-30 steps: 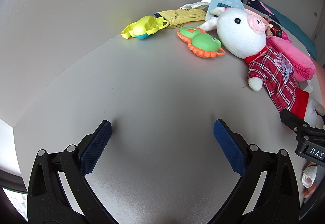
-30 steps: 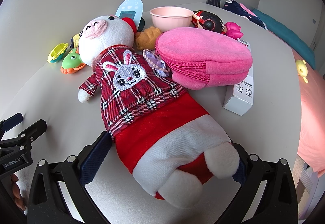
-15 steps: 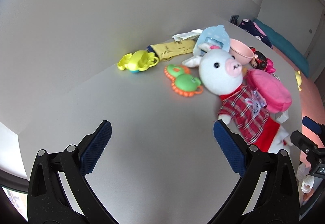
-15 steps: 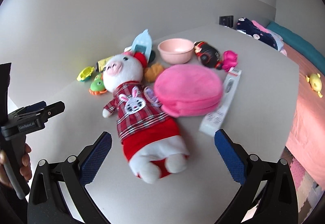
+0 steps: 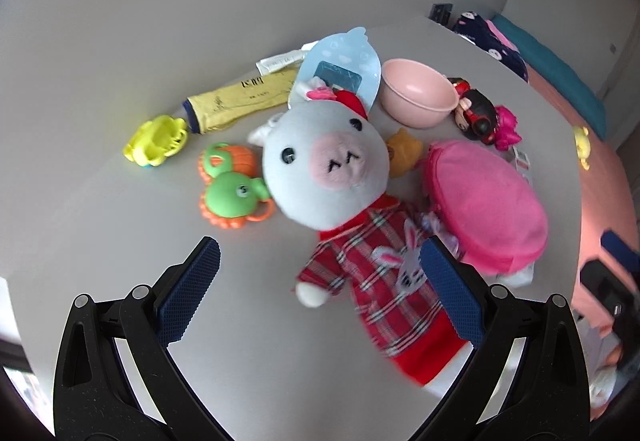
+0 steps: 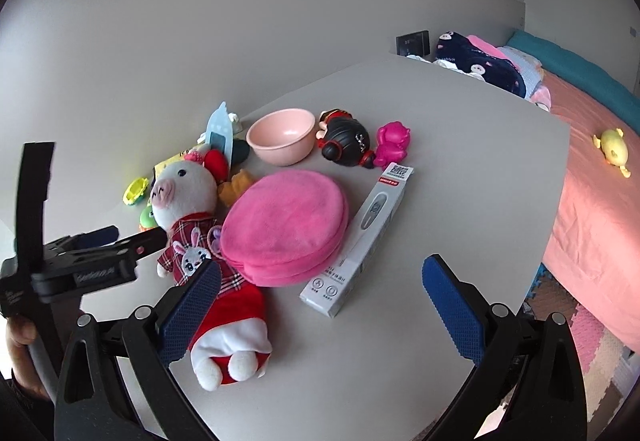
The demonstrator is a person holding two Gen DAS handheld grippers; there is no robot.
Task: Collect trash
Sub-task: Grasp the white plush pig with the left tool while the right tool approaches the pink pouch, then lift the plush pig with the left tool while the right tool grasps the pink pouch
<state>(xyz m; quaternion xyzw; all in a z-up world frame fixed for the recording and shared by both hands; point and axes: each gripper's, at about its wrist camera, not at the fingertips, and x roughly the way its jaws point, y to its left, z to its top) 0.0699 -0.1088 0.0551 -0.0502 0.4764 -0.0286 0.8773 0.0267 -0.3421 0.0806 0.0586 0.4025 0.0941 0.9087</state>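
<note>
A yellow wrapper and a white crumpled wrapper lie at the table's far side, behind a blue card package. A white thermometer box lies right of a pink pouch. My left gripper is open and empty, held above the plush pig. My right gripper is open and empty, above the table's near side, by the box. The left gripper also shows in the right wrist view.
On the grey table: a pink bowl, a doll, a magenta figure, green and orange teether, yellow toy. A bed stands right of the table.
Both grippers have risen and pulled back from the table. The left one has swung right, over the plush pig. Both stay open.
</note>
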